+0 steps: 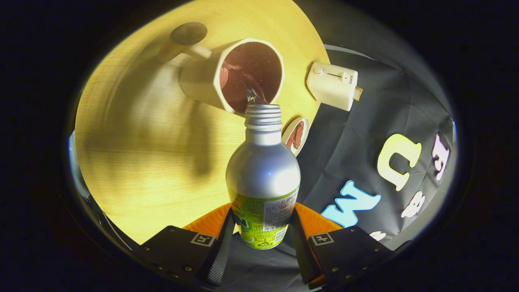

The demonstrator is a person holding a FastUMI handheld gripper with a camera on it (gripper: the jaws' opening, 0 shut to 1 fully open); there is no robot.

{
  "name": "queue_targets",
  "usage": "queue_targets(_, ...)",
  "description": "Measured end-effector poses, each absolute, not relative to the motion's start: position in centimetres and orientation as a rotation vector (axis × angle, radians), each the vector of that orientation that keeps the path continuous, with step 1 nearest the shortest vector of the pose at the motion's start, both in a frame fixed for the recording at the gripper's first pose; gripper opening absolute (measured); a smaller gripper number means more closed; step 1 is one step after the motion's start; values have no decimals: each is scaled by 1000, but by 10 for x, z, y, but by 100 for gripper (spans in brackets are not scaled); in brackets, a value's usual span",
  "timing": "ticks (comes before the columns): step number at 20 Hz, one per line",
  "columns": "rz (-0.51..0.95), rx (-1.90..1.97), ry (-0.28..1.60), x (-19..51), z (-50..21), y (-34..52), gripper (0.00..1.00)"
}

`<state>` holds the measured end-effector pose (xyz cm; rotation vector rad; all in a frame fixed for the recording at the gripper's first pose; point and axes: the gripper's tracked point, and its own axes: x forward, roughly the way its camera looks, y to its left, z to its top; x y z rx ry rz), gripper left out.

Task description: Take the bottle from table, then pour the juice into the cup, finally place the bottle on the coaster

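Note:
A silver metal bottle (262,174) with a green label is held between my two fingers, and my gripper (261,235) is shut on its lower body. The bottle is tipped so that its threaded open neck points at a cream faceted cup (211,83) just beyond it. A thin stream of dark juice runs from the neck into the cup, whose inside holds reddish-brown liquid. A dark round coaster (188,33) lies on the wooden table (134,162) beyond the cup, next to its handle.
A cream toaster-like box (332,85) stands at the table's edge to the right of the cup. A small round dish (296,136) with a brown piece on it lies beside the bottle's shoulder. Black booth cloth hangs past the table's edge.

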<state>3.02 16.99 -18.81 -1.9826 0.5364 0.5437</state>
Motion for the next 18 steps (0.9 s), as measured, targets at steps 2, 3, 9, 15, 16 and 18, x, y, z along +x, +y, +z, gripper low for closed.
queue_targets(2, 541, -1994, 539, 31, -185, 170, 70)
queue_targets(3, 541, -1998, 540, 32, -184, 171, 70)
queue_targets(9, 542, -2033, 546, 37, -182, 174, 70)
queue_targets(15, 544, -2075, 555, 37, -176, 178, 70)
queue_targets(16, 542, -2082, 559, 36, -176, 177, 70)
queue_targets(18, 535, -2093, 574, 35, -173, 177, 70)
